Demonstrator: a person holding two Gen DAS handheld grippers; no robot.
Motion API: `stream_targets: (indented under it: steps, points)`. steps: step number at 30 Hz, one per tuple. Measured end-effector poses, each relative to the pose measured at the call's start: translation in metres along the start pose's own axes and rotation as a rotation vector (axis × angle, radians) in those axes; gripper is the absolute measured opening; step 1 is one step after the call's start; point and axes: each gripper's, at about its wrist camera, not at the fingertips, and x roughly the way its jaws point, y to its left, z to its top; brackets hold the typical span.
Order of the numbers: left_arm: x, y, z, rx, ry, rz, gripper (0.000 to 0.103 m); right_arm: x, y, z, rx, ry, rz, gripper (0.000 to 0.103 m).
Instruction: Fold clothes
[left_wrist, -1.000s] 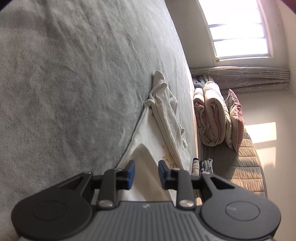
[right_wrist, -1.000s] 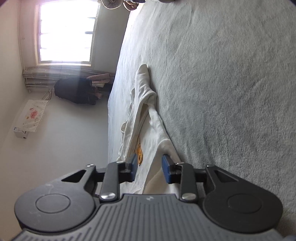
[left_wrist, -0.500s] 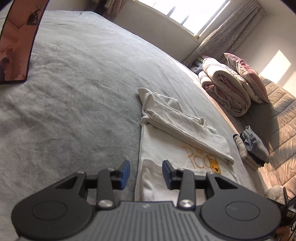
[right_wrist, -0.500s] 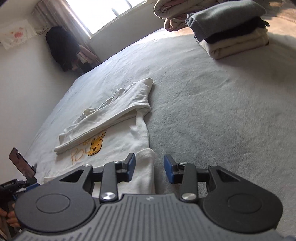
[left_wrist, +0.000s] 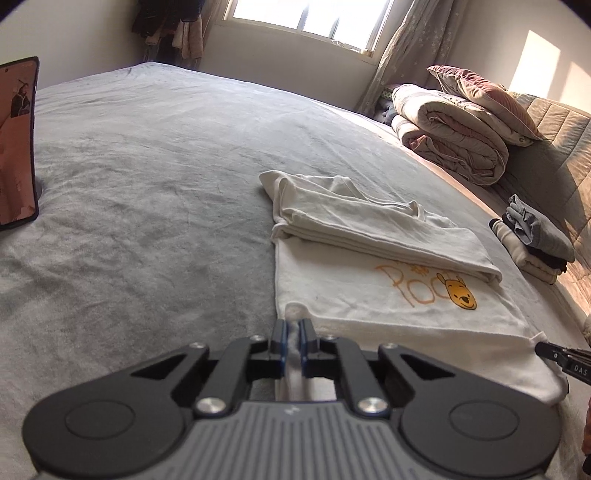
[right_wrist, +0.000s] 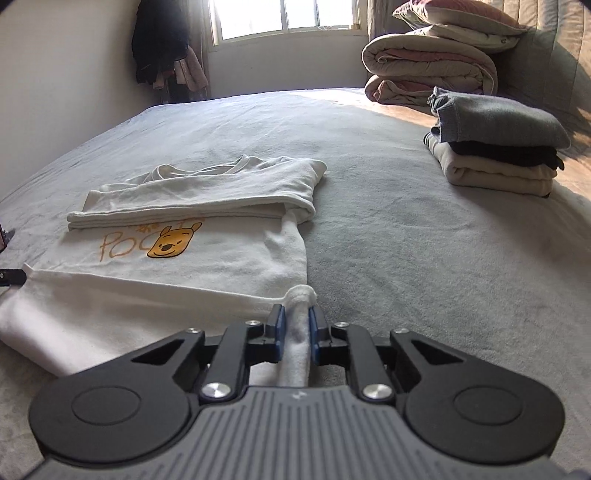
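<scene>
A white T-shirt (left_wrist: 369, 291) with a yellow bear print lies partly folded on the grey bed (left_wrist: 147, 184), its top folded down over the print. My left gripper (left_wrist: 291, 325) has its jaws closing tight on the shirt's near left hem corner, cloth pinched between the blue pads. In the right wrist view my right gripper (right_wrist: 295, 314) is likewise closing on the near right hem corner of the T-shirt (right_wrist: 221, 258), a roll of cloth squeezed between its pads. Each gripper's tip shows at the edge of the other's view: right gripper (left_wrist: 561, 358), left gripper (right_wrist: 11, 277).
A stack of folded clothes (right_wrist: 498, 155) sits on the bed right of the shirt. Behind it lie a rolled quilt (right_wrist: 428, 70) and a pillow (left_wrist: 480, 96). A phone (left_wrist: 16, 144) stands at the bed's left edge. Dark clothes (right_wrist: 159, 40) hang by the window.
Both grippers rolled upright from a sideways tilt and shut on the shirt's near hem corners, which were loose between open fingers before.
</scene>
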Motion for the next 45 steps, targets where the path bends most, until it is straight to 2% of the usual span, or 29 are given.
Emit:
stream_targets:
  steps: [6, 12, 19, 26, 31, 37, 38, 40, 45]
  points:
    - [-0.013, -0.007, 0.002, 0.017, -0.076, 0.000, 0.006, -0.010, 0.006, -0.001, -0.039, -0.091, -0.044, 0.006]
    - [-0.012, -0.009, 0.014, 0.005, -0.118, 0.006, 0.006, -0.010, 0.010, 0.012, -0.074, -0.161, -0.068, 0.006]
    - [0.009, -0.009, 0.030, -0.036, -0.140, 0.033, 0.006, 0.014, 0.010, 0.033, -0.074, -0.186, -0.065, 0.006]
    - [0.020, -0.007, 0.042, -0.100, -0.206, 0.036, 0.006, 0.031, 0.010, 0.049, -0.053, -0.243, -0.088, 0.006]
    - [0.035, -0.006, 0.043, -0.120, -0.208, 0.053, 0.006, 0.047, 0.013, 0.053, -0.051, -0.245, -0.100, 0.006]
    - [0.025, -0.005, 0.036, -0.153, -0.309, 0.044, 0.006, 0.043, 0.015, 0.053, -0.018, -0.298, -0.123, 0.006]
    - [0.027, -0.005, 0.036, -0.148, -0.307, 0.043, 0.006, 0.043, 0.014, 0.053, -0.016, -0.301, -0.127, 0.006]
    - [0.038, -0.005, 0.037, -0.143, -0.251, 0.063, 0.006, 0.047, 0.012, 0.052, -0.014, -0.283, -0.129, 0.006]
    - [0.061, 0.000, 0.035, -0.138, -0.109, 0.107, 0.009, 0.075, 0.010, 0.050, -0.026, -0.115, -0.117, 0.007]
